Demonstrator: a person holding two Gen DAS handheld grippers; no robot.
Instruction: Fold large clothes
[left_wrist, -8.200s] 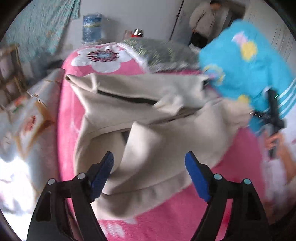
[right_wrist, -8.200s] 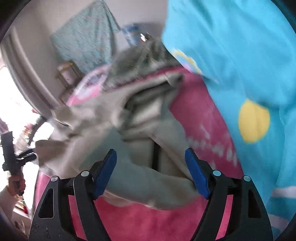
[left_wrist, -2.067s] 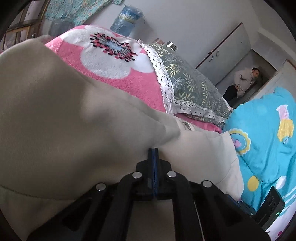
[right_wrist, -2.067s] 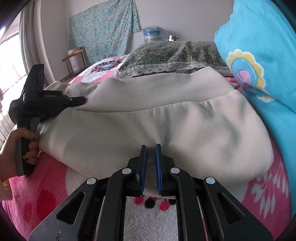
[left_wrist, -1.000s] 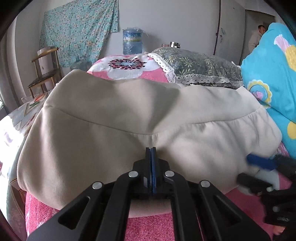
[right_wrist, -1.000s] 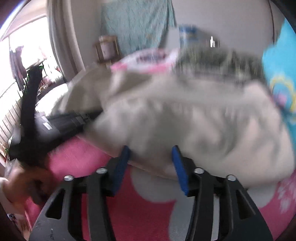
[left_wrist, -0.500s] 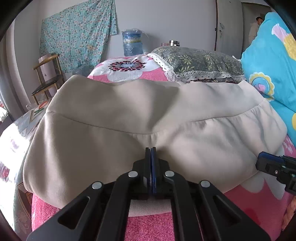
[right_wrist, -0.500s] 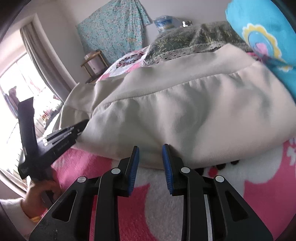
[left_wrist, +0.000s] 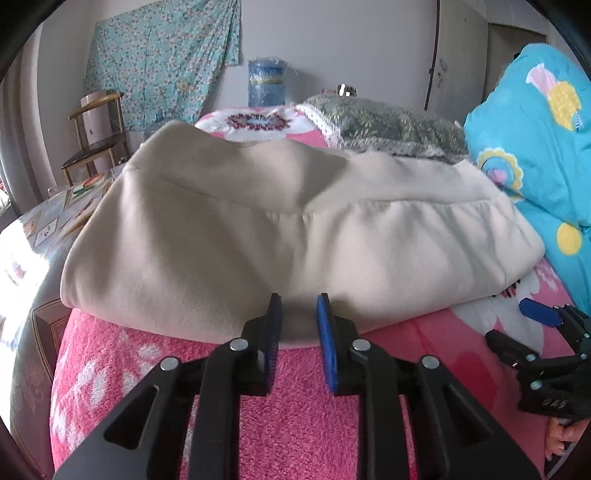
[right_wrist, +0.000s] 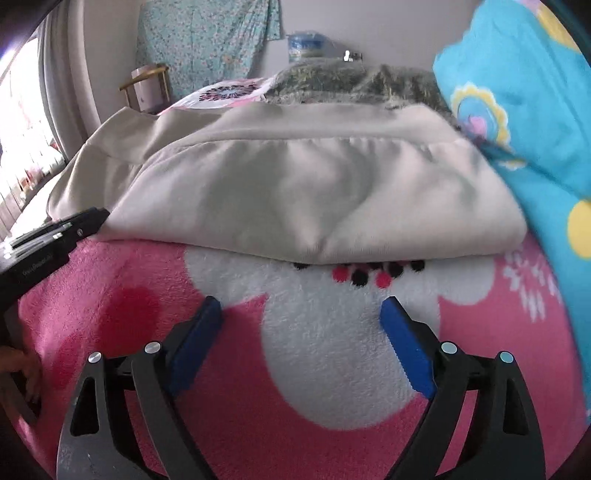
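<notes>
A folded beige sweatshirt lies on the pink flowered blanket. My left gripper is at its near hem. Its jaws are opening: the blue pads stand a little apart with the hem between them, and they do not press on it. In the right wrist view the sweatshirt lies a short way ahead of my right gripper. Its jaws are opening wide over the blanket with nothing between them. Each gripper also shows at the edge of the other's view, the right gripper and the left gripper.
A bright blue quilt is piled along the right of the bed. Behind the sweatshirt lies a grey-green pillow. A wooden chair and a water bottle stand by the far wall. A hand holds the right gripper's handle.
My left jaws have parted off the hem that they pinched. My right jaws have spread wide and drawn back from the sweatshirt, which now rests flat on the blanket.
</notes>
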